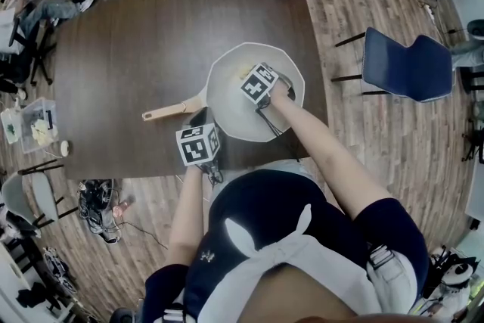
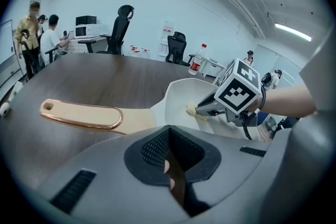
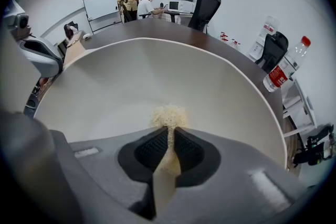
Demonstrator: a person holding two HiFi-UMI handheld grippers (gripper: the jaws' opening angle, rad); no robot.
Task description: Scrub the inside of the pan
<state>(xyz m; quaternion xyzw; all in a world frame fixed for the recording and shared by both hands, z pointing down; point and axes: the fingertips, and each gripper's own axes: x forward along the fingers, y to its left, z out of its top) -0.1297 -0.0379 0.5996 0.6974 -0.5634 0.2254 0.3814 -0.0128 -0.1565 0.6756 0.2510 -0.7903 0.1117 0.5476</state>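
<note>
Table (image 1: 136,34): pan (image 1: 227,91) around sponge (image 3: 168,114), right tongs (image 3: 169,132)

the pan (image 1: 227,98) is showing white, its handle (image 1: 162,112) tan; the sponge (image 3: 168,115) is showing pale yellow; the table (image 1: 136,49) dark brown.

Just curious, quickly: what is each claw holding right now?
Left gripper: jaws together, nothing seen between them.
Right gripper: closed on a yellowish scrub pad inside the white pan.
</note>
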